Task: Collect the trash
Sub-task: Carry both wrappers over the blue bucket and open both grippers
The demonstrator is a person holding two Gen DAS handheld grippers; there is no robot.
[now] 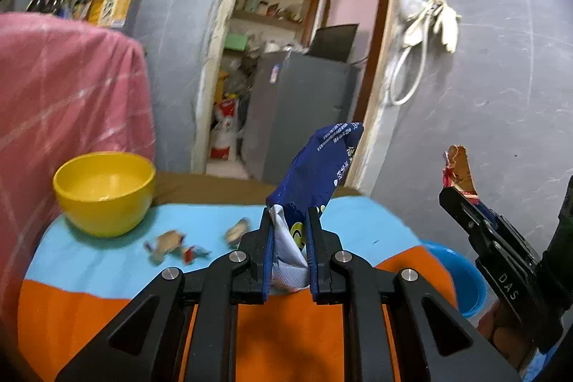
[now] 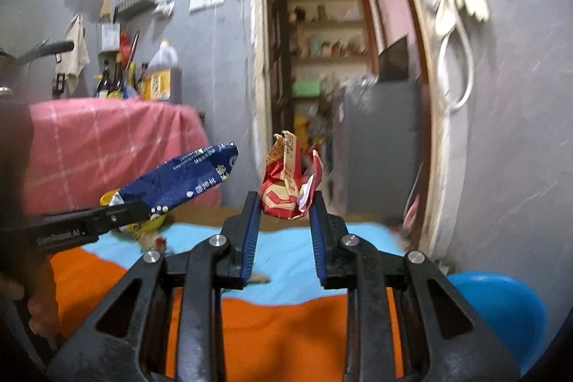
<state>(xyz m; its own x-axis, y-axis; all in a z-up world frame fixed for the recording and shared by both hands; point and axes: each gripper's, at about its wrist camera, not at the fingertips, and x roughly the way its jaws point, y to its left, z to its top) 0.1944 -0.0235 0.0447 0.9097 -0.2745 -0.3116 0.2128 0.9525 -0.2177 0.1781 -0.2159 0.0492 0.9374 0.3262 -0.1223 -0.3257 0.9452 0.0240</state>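
My left gripper (image 1: 289,221) is shut on a dark blue snack wrapper (image 1: 315,167) that sticks up above the table. In the right wrist view the same blue wrapper (image 2: 182,179) juts in from the left, clamped in the left gripper (image 2: 121,212). My right gripper (image 2: 284,203) is shut on a crumpled red and yellow wrapper (image 2: 286,181), held up in the air. From the left wrist view the red wrapper (image 1: 458,170) pokes out of the right gripper (image 1: 465,199) at the right edge. Small candy wrappers (image 1: 172,244) and another scrap (image 1: 236,230) lie on the light blue part of the tablecloth.
A yellow bowl (image 1: 105,192) stands on the blue and orange tablecloth (image 1: 107,267) at the left. A blue basin (image 2: 501,314) sits low beyond the table's right edge. Pink cloth (image 1: 61,102) covers something at the left. An open doorway (image 2: 322,59) lies ahead.
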